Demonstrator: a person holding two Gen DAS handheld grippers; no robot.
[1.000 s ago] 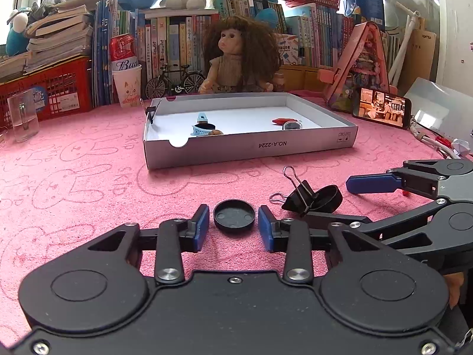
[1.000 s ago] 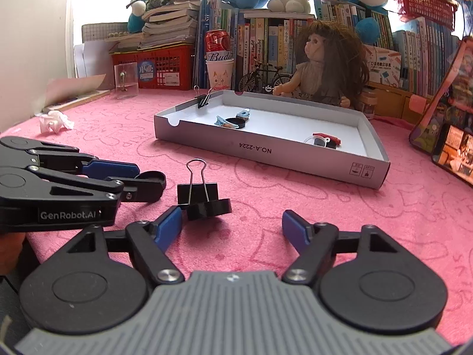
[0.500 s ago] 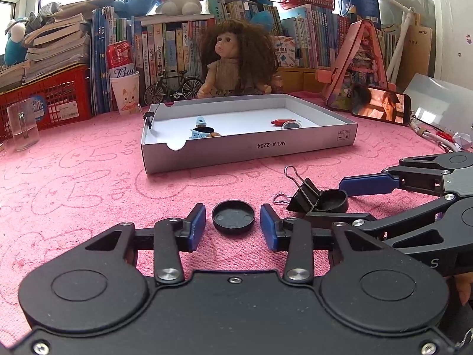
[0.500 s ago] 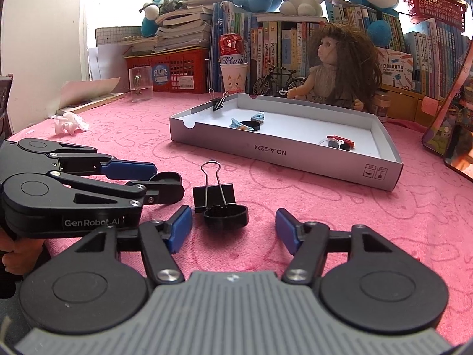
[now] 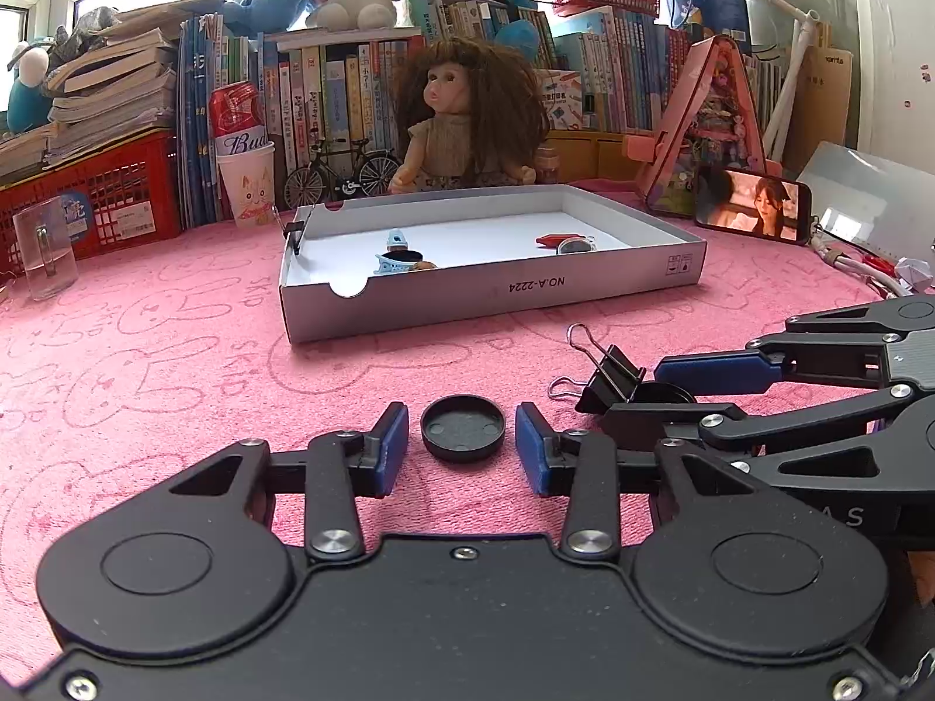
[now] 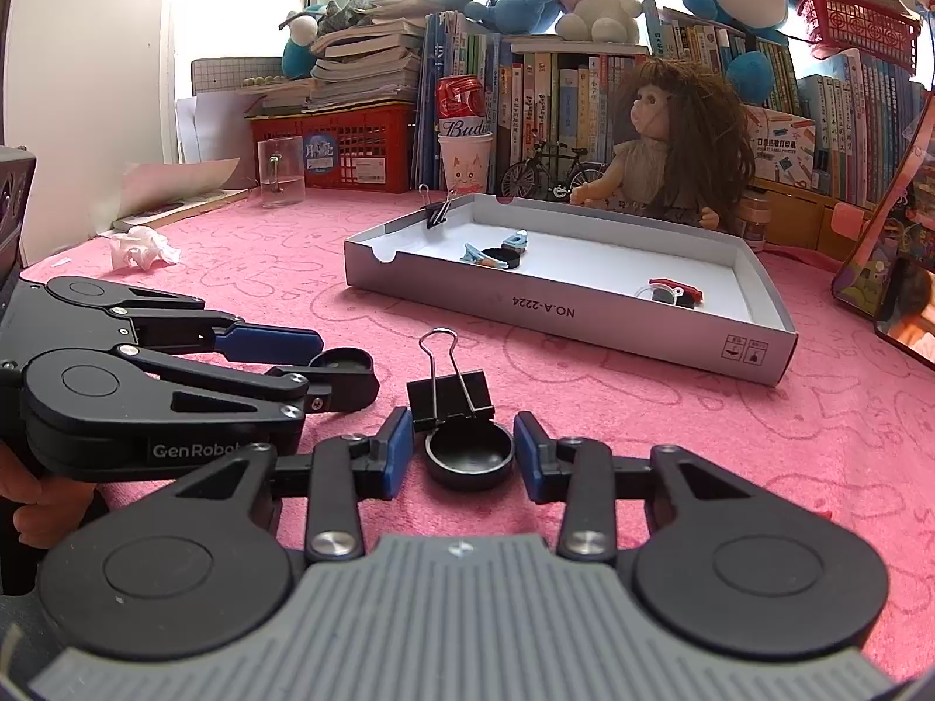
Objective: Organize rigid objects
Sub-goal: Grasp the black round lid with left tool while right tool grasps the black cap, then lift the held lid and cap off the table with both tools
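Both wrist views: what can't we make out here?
- Left gripper: contact with the black cap is unclear in its own view; a narrow gap shows on each side.
- Right gripper, jaws closing around a second cap: contact unclear.
- Small items in the white tray: too small to identify.
- Phone: cut off by the right view's edge.
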